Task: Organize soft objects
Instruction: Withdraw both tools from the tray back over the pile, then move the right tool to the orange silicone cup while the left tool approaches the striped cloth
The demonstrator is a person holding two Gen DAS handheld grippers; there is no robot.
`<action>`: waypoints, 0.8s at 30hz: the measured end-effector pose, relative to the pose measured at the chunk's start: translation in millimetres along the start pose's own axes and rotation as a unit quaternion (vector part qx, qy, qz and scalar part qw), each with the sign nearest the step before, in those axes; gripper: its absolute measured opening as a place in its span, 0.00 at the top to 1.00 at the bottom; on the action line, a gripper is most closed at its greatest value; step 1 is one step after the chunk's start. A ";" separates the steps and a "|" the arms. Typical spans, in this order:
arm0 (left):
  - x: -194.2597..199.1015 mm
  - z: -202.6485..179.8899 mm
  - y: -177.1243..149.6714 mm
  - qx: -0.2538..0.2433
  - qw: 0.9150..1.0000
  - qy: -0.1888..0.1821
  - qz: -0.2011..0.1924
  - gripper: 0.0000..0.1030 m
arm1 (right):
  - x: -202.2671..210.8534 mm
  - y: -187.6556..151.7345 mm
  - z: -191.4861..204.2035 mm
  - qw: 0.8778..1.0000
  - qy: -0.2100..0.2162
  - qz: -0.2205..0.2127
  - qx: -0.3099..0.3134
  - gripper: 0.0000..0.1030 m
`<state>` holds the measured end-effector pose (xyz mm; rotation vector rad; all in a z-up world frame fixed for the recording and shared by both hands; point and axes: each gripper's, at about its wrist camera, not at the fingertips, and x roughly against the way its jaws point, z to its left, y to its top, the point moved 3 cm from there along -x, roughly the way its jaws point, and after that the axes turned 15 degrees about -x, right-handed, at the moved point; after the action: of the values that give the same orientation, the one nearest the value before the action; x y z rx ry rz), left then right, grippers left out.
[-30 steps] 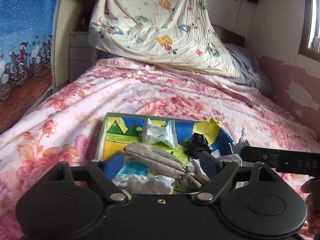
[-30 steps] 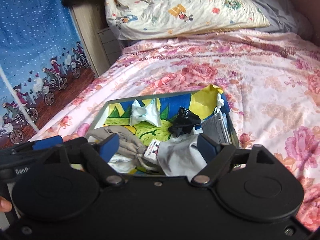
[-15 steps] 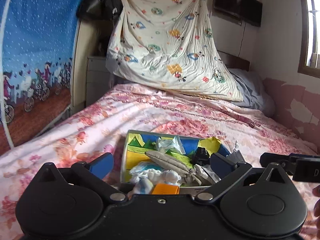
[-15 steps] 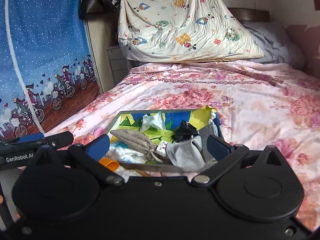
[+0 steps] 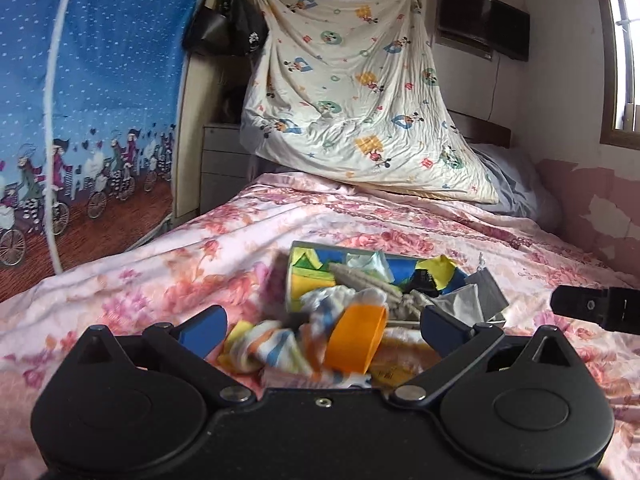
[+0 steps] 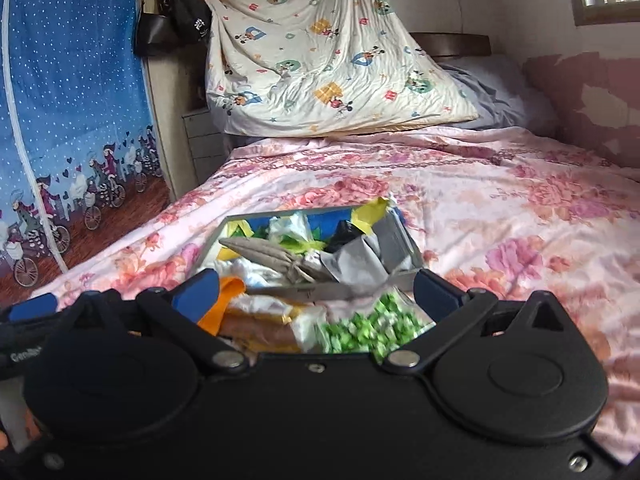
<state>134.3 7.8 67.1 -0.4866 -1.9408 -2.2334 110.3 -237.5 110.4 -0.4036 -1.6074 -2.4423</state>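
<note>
Left wrist view: both tools point(image 5: 322, 326) point(image 6: 316, 290) spread wide, holding nothing; soft items heaped in shallow box point(image 5: 298, 276) on pink floral bed point(image 5: 160, 276); cartoon quilt point(image 5: 352, 108) hung behind, blue curtain point(image 5: 92, 80) leftward

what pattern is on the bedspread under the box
Pink roses on pale pink bedspread; clearest in the right wrist view.

Box point(image 5: 308, 276) on bed point(image 5: 160, 272), pouch point(image 5: 362, 280) inside.
</note>
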 end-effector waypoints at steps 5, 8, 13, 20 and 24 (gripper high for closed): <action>13.8 6.3 -20.9 0.001 1.000 0.002 0.002 0.01 | 12.1 -22.7 -5.0 1.000 -0.016 0.001 0.000 0.00; 22.0 7.8 -31.6 -0.005 1.000 0.002 -0.003 0.01 | 25.0 -39.3 -6.6 1.000 -0.016 0.006 -0.012 0.00; 31.9 10.9 -47.4 -0.005 1.000 0.011 -0.011 0.01 | 41.4 -61.1 -6.5 1.000 -0.017 -0.002 -0.011 0.00; 29.4 14.5 -60.6 -0.014 1.000 0.004 0.008 0.01 | 54.5 -87.9 4.5 1.000 -0.002 -0.010 0.015 0.00; 26.5 16.9 -68.3 -0.028 0.999 -0.002 0.030 0.01 | 57.0 -106.7 12.4 0.999 0.006 0.009 0.040 0.00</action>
<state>90.5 37.8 14.0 -0.5481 -1.8447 -2.2561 25.5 -184.5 41.1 -0.3879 -1.6814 -2.3544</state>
